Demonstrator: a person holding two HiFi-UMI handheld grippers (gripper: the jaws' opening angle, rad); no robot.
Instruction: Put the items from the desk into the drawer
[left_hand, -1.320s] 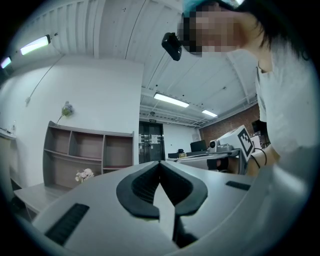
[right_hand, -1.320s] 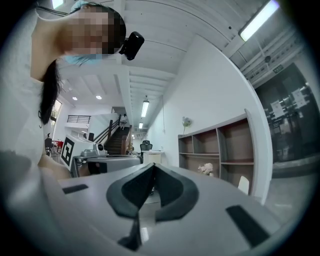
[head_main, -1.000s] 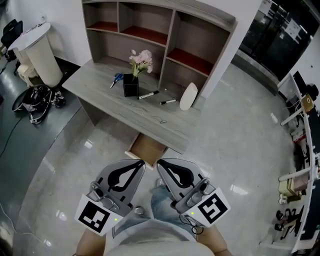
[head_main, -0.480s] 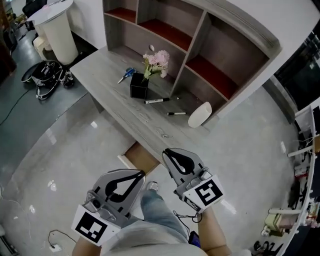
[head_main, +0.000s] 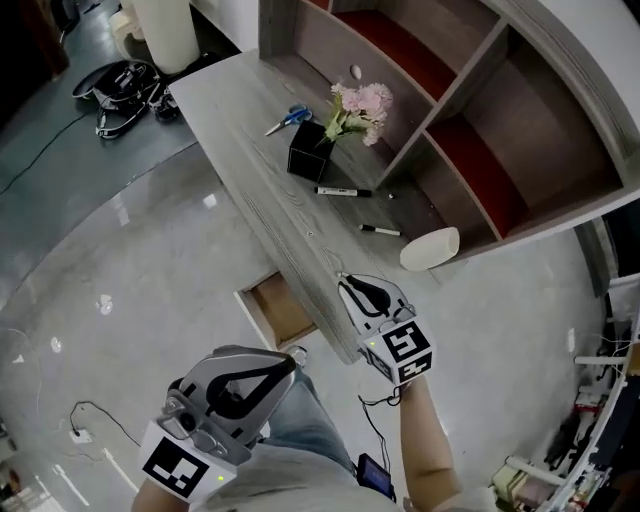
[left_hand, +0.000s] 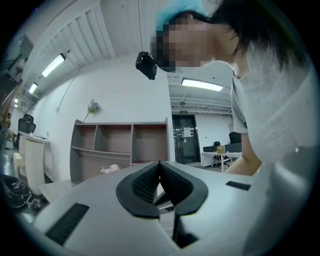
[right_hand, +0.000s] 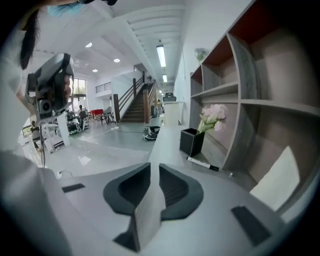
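Note:
On the grey desk (head_main: 250, 150) lie blue-handled scissors (head_main: 289, 118), a black marker (head_main: 343, 191), a thin pen (head_main: 380, 230) and a white oval object (head_main: 430, 248). A black vase with pink flowers (head_main: 312, 157) stands between them. The drawer (head_main: 272, 311) under the desk is pulled out and looks bare inside. My right gripper (head_main: 345, 283) hovers over the desk's front edge, shut and holding nothing; its own view shows the vase (right_hand: 192, 141) and marker (right_hand: 202, 163) ahead. My left gripper (head_main: 288, 361) is shut and hangs low by the person's leg, clear of the desk.
A shelf unit (head_main: 470, 110) with red-floored compartments rises at the back of the desk. A white bin (head_main: 165, 25) and a tangle of black cables (head_main: 125, 85) sit beyond the desk's far end. A cable (head_main: 85, 425) lies on the glossy floor.
The person has stepped closer to the desk. My right gripper moved forward to the desk's front edge, while the left dropped back and lower. Both stayed shut.

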